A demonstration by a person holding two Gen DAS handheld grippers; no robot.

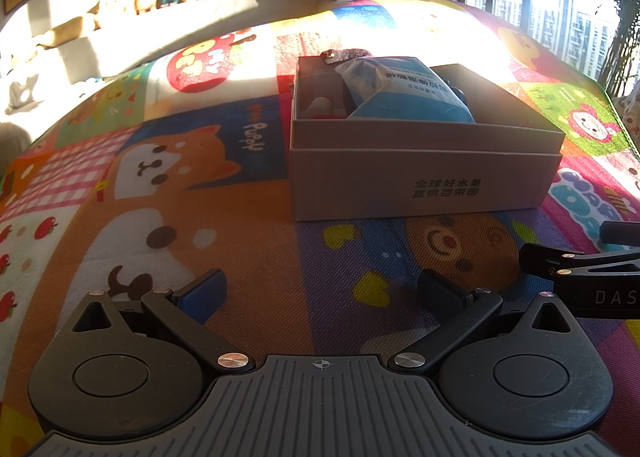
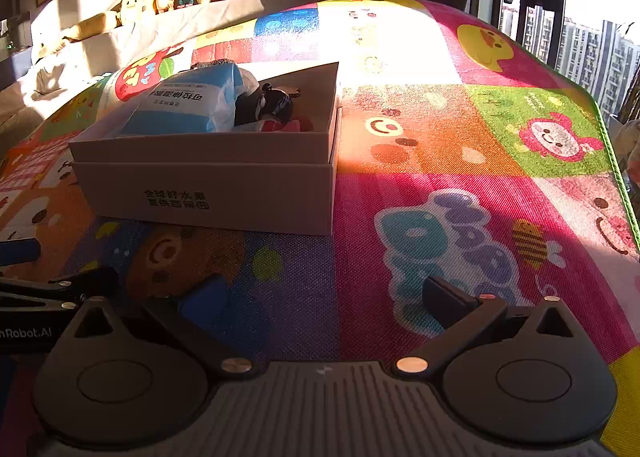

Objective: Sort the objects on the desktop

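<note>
The brown box (image 1: 424, 177) sits on the colourful play mat (image 1: 240, 217), printed with "全球好水果". A blue-and-white bag (image 1: 404, 93) lies inside. Both the left gripper (image 1: 320, 293) and right gripper (image 2: 326, 297) have wide, empty jaws.

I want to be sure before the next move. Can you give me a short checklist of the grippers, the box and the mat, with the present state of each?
1. Left gripper open and holding nothing: ok.
2. Right gripper open and holding nothing: ok.
3. Cardboard box sits flat on the play mat, top open: ok.
4. Blue bag inside the box, though it rises above the rim: ok.
5. Loose objects left on the mat to sort: none visible in either view, but behind the box cannot tell.
</note>
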